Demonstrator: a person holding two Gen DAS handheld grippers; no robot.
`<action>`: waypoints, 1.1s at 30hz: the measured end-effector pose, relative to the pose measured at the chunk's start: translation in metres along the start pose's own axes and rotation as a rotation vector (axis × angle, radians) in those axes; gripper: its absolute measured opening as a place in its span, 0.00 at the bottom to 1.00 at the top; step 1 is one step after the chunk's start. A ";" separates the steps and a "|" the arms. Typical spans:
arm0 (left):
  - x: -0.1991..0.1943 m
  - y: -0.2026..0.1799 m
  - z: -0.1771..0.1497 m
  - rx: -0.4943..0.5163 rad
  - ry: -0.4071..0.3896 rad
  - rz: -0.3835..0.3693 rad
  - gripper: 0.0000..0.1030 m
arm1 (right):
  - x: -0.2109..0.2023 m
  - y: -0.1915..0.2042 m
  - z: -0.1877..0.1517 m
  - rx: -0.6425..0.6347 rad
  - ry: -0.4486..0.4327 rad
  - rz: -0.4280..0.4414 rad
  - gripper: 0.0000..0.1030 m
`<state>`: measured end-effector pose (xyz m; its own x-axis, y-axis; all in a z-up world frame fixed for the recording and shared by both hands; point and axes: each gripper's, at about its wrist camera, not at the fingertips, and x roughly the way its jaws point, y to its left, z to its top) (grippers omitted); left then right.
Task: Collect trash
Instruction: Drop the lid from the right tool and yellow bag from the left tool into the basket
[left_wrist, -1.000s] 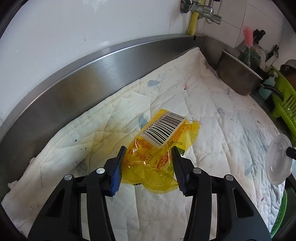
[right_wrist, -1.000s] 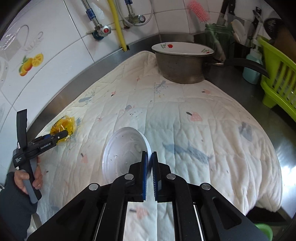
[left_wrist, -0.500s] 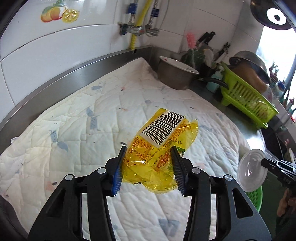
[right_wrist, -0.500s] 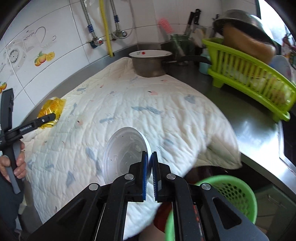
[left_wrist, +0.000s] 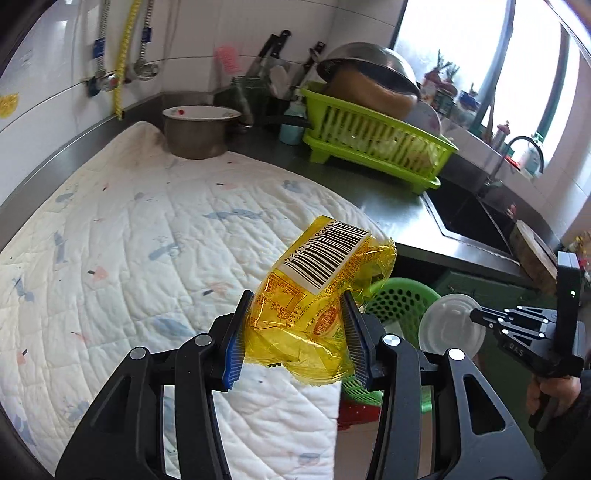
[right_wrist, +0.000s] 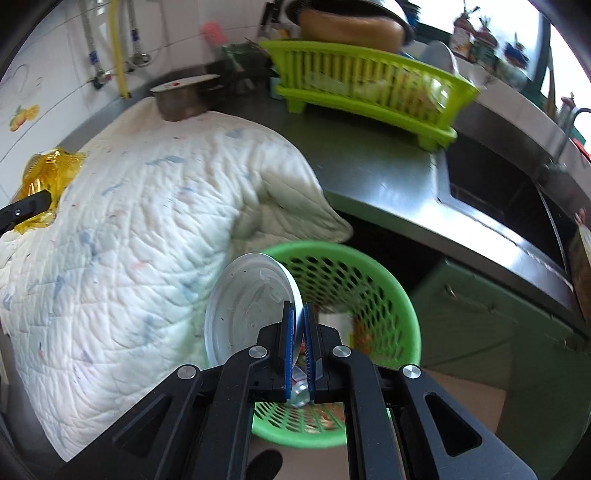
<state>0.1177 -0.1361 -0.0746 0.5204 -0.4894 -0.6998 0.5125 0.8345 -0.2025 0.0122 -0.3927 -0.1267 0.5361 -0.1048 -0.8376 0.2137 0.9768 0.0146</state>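
Jaws of the left gripper clamp a crumpled yellow wrapper (barcode up) above the quilt's front edge. Those of the right gripper pinch 1 clear plastic lid by its rim, seemingly just over the green basket below the worktop.

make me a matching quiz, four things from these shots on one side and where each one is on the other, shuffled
Things
1. yellow wrapper
2. clear plastic lid
3. metal pot
4. green basket

Places
A. on the far end of the quilted cloth
B. on the floor below the counter edge
C. clamped in the left gripper
D. clamped in the right gripper

Pairs: 1-C, 2-D, 3-A, 4-B
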 end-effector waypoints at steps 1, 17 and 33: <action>0.003 -0.009 -0.001 0.014 0.008 -0.009 0.45 | 0.000 -0.006 -0.004 0.013 0.002 -0.011 0.06; 0.015 -0.066 -0.004 0.124 0.047 -0.067 0.45 | 0.012 -0.040 -0.026 0.084 0.049 -0.066 0.08; 0.018 -0.072 -0.006 0.129 0.053 -0.078 0.45 | 0.007 -0.041 -0.022 0.082 0.035 -0.063 0.08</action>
<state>0.0863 -0.2030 -0.0764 0.4408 -0.5345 -0.7212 0.6354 0.7533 -0.1699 -0.0108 -0.4296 -0.1452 0.4907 -0.1570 -0.8571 0.3126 0.9499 0.0049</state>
